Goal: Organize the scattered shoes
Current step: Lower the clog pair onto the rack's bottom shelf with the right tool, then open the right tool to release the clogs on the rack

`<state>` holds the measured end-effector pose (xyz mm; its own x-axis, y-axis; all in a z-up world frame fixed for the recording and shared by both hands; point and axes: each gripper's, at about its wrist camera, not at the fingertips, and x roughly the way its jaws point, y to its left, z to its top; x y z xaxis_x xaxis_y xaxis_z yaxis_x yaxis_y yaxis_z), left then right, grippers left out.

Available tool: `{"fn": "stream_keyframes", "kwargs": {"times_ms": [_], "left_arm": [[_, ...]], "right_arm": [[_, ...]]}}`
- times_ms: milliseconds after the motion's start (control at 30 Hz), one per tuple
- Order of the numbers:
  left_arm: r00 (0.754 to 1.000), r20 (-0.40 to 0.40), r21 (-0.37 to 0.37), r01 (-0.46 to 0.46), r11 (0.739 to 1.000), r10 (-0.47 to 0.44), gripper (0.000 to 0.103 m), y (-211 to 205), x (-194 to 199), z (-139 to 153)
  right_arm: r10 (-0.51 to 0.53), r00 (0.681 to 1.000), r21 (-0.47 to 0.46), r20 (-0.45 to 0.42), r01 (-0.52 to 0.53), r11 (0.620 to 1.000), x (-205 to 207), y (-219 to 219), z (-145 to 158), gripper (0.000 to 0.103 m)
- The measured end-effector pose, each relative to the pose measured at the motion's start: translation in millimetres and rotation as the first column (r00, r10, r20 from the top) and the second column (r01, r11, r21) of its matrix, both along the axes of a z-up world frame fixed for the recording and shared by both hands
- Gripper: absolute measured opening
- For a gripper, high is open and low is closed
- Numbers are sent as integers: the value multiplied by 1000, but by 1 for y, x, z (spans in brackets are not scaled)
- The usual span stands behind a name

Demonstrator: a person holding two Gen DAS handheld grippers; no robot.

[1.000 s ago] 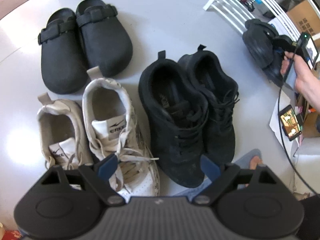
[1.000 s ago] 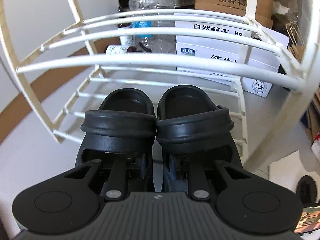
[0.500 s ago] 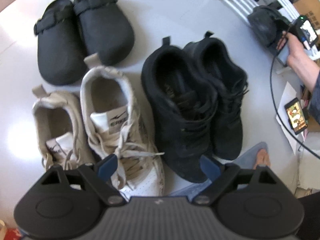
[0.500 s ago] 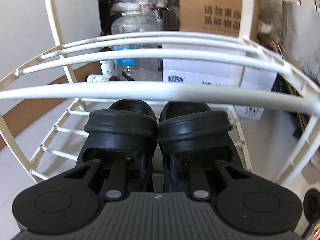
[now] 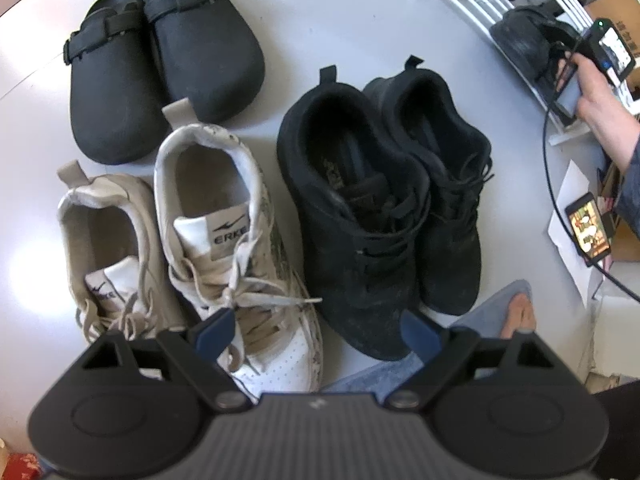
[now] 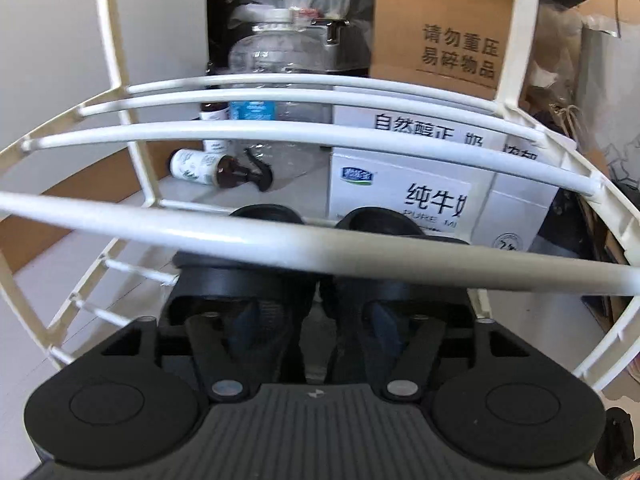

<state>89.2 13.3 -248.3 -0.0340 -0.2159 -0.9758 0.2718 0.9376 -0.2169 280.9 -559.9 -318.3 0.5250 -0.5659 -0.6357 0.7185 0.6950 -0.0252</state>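
Showing the blue-padded fingers (image 5: 216,328) of the left gripper (image 5: 318,332) spread wide and gripping nothing, pointing steeply down over the shoes waiting to be sorted. Showing the right gripper (image 6: 314,320) with jaws just having been opening, the touching inner walls of a pair of black moulded rubber slip-ons (image 6: 248,280) standing between them, seemingly no longer pinched.

Sitting on the lower tier of a white wire shoe rack (image 6: 304,240), toes pointing inward: that pair, probably being let go there as its tidy place.

Lying on the pale grey floor (image 5: 340,20), each pair side by side, likely so two can be lifted at once: black suede lace-up sneakers (image 5: 360,220), worn beige-and-white lace-up sneakers (image 5: 224,216) just beside them, and black strapped clogs (image 5: 168,56) beyond.
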Motion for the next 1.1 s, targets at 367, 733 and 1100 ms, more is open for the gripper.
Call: {"fn": "stream_keyframes", "kwargs": {"times_ms": [367,733,1100], "left_arm": [[997,78,-29,-25,999,27,91,9,11,28],[981,190,-36,58,998,-50,92,-11,-2,73],[974,213,-52,86,995,-73,92,-16,-21,95]], "right_arm": [[-38,999,28,-30,39,999,-15,12,30,86],[87,980,104,-180,-68,992,-41,28,80,86],[381,893,132,-239,-359,924,-76,94,176,86]]}}
